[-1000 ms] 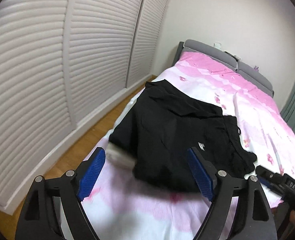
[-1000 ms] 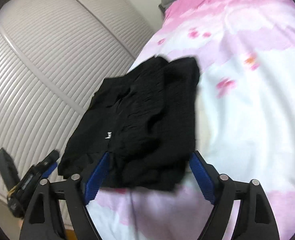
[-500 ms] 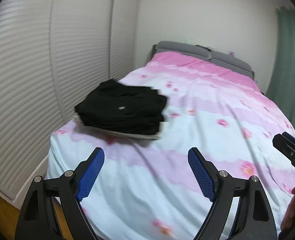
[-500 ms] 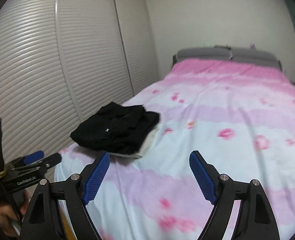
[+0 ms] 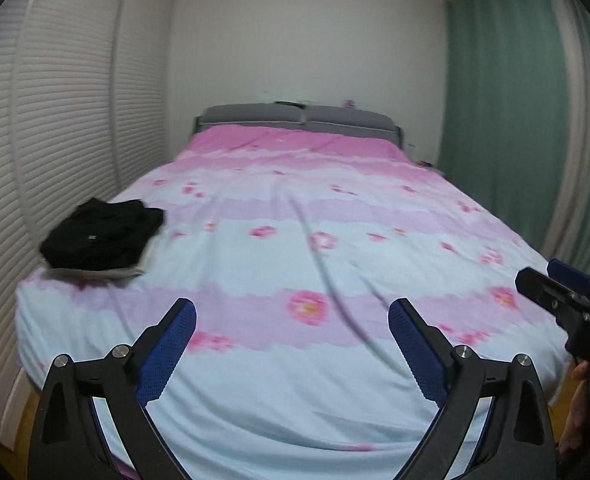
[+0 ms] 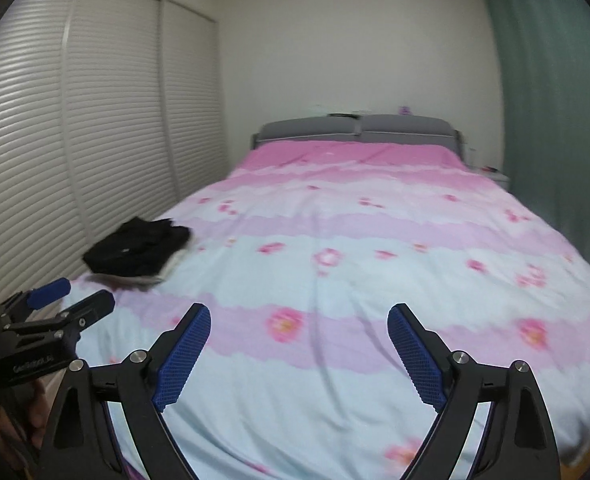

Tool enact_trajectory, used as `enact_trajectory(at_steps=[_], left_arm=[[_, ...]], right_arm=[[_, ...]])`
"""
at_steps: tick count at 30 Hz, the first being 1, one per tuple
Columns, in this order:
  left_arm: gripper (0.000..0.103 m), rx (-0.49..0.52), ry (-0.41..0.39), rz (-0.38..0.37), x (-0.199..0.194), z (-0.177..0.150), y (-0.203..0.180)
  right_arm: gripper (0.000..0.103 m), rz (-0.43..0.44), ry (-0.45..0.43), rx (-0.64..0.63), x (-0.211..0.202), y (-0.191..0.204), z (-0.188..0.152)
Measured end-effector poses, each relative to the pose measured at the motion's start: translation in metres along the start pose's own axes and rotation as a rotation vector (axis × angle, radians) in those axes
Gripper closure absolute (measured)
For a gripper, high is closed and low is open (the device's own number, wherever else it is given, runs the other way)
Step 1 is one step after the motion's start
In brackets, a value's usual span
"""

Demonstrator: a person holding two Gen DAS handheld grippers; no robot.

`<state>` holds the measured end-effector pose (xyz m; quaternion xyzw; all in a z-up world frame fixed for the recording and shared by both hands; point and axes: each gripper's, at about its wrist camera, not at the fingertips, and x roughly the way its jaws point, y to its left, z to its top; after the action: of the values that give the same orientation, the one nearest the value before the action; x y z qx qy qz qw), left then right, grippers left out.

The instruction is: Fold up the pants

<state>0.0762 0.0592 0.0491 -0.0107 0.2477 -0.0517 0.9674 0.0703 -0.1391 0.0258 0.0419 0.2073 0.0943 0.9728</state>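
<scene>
My left gripper (image 5: 291, 344) and right gripper (image 6: 299, 350) hang spread wide, empty. The pants (image 5: 99, 236) lie folded at the bed's (image 5: 335, 400) left corner, well away; soft, light, best pinched at an edge.

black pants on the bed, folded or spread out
Folded: the black pants form a compact stacked bundle near the bed's left edge, no legs stretched out.

Two matching black grippers: left gripper (image 5: 292, 322), right gripper (image 6: 299, 328). Angular black arms fastened with round silver screws, tipped with blue fingers (image 5: 169, 350) textured in fine dots. White lettering on the body at 9 o'clock in the right view. Bare skin of a hand (image 5: 585, 412) at 4 o'clock.
</scene>
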Motion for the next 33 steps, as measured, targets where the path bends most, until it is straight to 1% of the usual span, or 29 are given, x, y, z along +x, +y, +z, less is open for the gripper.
enact_trajectory(at_steps=[3, 5, 8, 10, 14, 17, 21, 24, 26, 30, 33], left_arm=[[0.001, 0.013, 0.008, -0.015, -0.003, -0.007, -0.028], [0.0, 0.016, 0.014, -0.011, -0.004, -0.013, -0.038], [0.0, 0.017, 0.025, 0.006, -0.005, -0.021, -0.046], [0.0, 0.014, 0.029, 0.014, -0.005, -0.026, -0.047], [0.0, -0.003, 0.045, 0.01, -0.004, -0.031, -0.048], [0.0, 0.015, 0.022, 0.021, -0.008, -0.034, -0.051], [0.0, 0.024, 0.026, 0.019, -0.007, -0.04, -0.053], [0.0, 0.04, 0.017, 0.018, -0.007, -0.04, -0.055], [0.0, 0.049, 0.017, 0.023, -0.007, -0.041, -0.054], [0.0, 0.03, 0.034, 0.025, -0.002, -0.041, -0.047], [0.0, 0.024, 0.034, 0.035, -0.002, -0.04, -0.044]], right_arm=[[0.01, -0.066, -0.011, 0.024, -0.025, -0.032, -0.008], [0.009, -0.108, -0.025, 0.034, -0.042, -0.05, -0.015], [0.008, -0.152, -0.037, 0.043, -0.058, -0.067, -0.026], [0.008, -0.166, -0.036, 0.047, -0.062, -0.072, -0.032], [0.008, -0.166, -0.023, 0.054, -0.062, -0.075, -0.045], [0.008, -0.158, -0.011, 0.061, -0.059, -0.077, -0.053], [0.008, -0.159, -0.008, 0.074, -0.058, -0.08, -0.061], [0.008, -0.15, 0.007, 0.105, -0.055, -0.083, -0.062], [0.008, -0.157, 0.002, 0.112, -0.056, -0.084, -0.062], [0.008, -0.17, -0.002, 0.11, -0.053, -0.084, -0.06], [0.008, -0.153, 0.006, 0.117, -0.05, -0.084, -0.06]])
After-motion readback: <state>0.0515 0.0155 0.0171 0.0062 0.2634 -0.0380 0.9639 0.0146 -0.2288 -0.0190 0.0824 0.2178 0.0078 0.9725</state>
